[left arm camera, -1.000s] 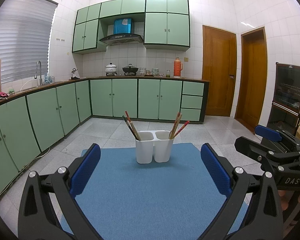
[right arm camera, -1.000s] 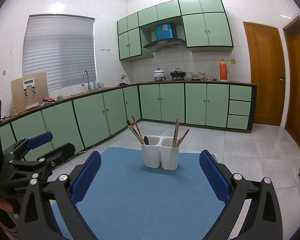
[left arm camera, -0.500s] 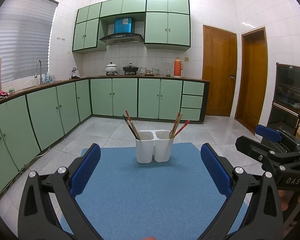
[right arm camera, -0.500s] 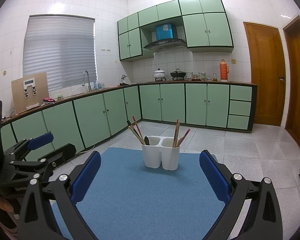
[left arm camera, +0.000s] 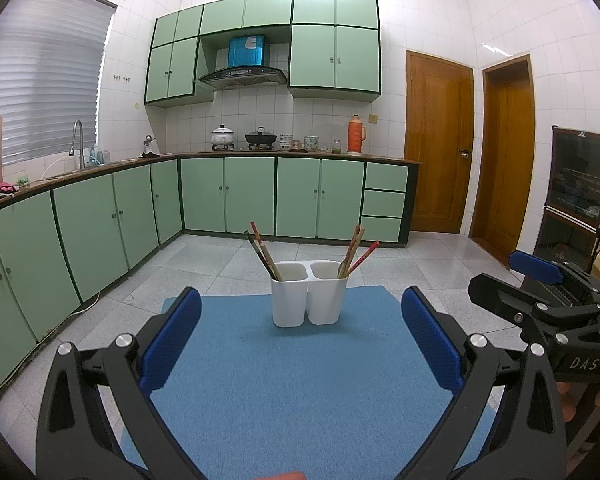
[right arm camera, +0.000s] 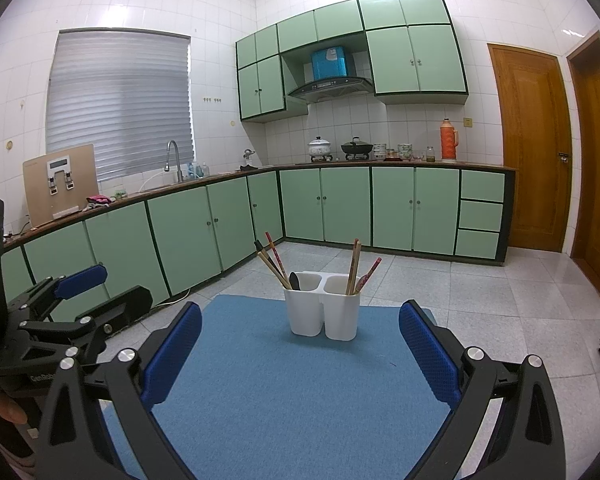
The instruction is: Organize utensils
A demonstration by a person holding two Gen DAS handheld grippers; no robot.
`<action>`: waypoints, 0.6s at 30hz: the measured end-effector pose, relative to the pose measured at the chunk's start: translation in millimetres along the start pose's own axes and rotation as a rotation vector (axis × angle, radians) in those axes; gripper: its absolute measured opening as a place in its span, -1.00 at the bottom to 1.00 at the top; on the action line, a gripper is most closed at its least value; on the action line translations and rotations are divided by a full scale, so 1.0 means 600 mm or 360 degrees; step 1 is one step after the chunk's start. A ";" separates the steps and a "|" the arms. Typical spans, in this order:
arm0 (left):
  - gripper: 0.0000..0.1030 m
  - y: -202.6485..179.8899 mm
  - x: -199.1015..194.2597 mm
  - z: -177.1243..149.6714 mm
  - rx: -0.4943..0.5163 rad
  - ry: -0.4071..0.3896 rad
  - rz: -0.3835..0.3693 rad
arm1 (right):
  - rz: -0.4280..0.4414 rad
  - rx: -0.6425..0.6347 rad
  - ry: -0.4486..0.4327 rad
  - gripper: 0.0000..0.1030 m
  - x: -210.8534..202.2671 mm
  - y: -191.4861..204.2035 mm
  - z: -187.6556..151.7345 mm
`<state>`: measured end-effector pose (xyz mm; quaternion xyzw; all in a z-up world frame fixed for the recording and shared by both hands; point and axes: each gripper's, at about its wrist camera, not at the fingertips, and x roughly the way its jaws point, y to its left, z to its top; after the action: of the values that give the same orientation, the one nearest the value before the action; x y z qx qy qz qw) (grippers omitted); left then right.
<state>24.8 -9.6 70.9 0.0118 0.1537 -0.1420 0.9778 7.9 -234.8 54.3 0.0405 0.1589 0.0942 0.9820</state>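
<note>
Both the left gripper (left arm camera: 300, 332) and the right gripper (right arm camera: 300, 340) are spread wide, gripping nothing, near the holder (left arm camera: 309, 294), whose 2 cups carry chopsticks (left arm camera: 262, 250).

White two-part holder (left arm camera: 308, 300) with tan, red-patterned and dark chopsticks (left arm camera: 354, 250). Plain blue mat (left arm camera: 292, 380). Black left tool (left arm camera: 300, 332) and right tool (right arm camera: 300, 336), blue textured pads (right arm camera: 430, 354). Pale green, dark-edged cabinets (left arm camera: 268, 196); grey speckled floor tiles (right arm camera: 500, 304).
</note>
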 end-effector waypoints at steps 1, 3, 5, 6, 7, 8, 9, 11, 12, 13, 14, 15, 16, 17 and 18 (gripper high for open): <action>0.89 0.000 0.000 0.000 -0.0003 0.0001 -0.0005 | 0.0000 0.0000 0.0000 0.88 0.000 0.000 0.000; 0.89 -0.001 0.002 0.001 -0.0008 0.0001 -0.0009 | 0.0000 -0.0001 0.0000 0.88 0.000 0.001 0.000; 0.89 -0.002 0.002 0.001 -0.0005 0.0002 -0.0005 | -0.0001 -0.0001 0.0001 0.88 0.000 0.001 0.000; 0.89 -0.002 0.003 0.001 -0.0004 0.0004 -0.0004 | 0.0000 -0.0001 0.0001 0.88 0.000 0.001 0.000; 0.89 -0.002 0.002 0.001 -0.0006 0.0003 -0.0005 | 0.0000 0.0000 0.0001 0.88 0.000 0.001 0.000; 0.89 -0.001 0.002 0.001 -0.0008 0.0003 -0.0007 | -0.0001 0.0000 0.0000 0.88 0.000 0.001 0.000; 0.89 -0.001 0.002 0.001 -0.0007 0.0002 -0.0008 | -0.0001 0.0000 0.0001 0.88 0.000 0.001 0.000; 0.89 -0.001 0.002 0.001 -0.0007 0.0002 -0.0006 | -0.0001 0.0000 0.0000 0.88 0.000 0.000 0.000; 0.89 -0.001 0.002 0.001 -0.0007 0.0002 -0.0006 | -0.0001 0.0000 0.0000 0.88 0.000 0.001 0.000; 0.89 -0.001 0.002 0.001 -0.0007 0.0002 -0.0007 | -0.0001 -0.0001 0.0001 0.88 0.000 0.000 0.000; 0.89 -0.001 0.002 0.001 -0.0007 0.0001 -0.0005 | -0.0001 0.0000 0.0001 0.88 0.000 0.000 0.000; 0.89 -0.001 0.002 0.001 -0.0007 0.0002 -0.0004 | -0.0002 0.0001 0.0003 0.88 0.000 0.001 0.000; 0.89 -0.001 0.002 0.001 -0.0006 0.0003 -0.0003 | 0.0000 0.0000 0.0001 0.88 0.000 0.000 0.000; 0.89 -0.002 0.003 0.001 -0.0007 0.0003 -0.0003 | -0.0001 0.0001 0.0001 0.88 0.000 0.000 0.000; 0.89 -0.001 0.003 0.001 -0.0008 0.0002 -0.0002 | -0.0001 0.0000 0.0000 0.88 0.000 0.000 0.000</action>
<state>26.3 -10.9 70.8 0.0094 0.1546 -0.1423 0.9776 7.8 -234.8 54.3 0.0404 0.1591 0.0940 0.9820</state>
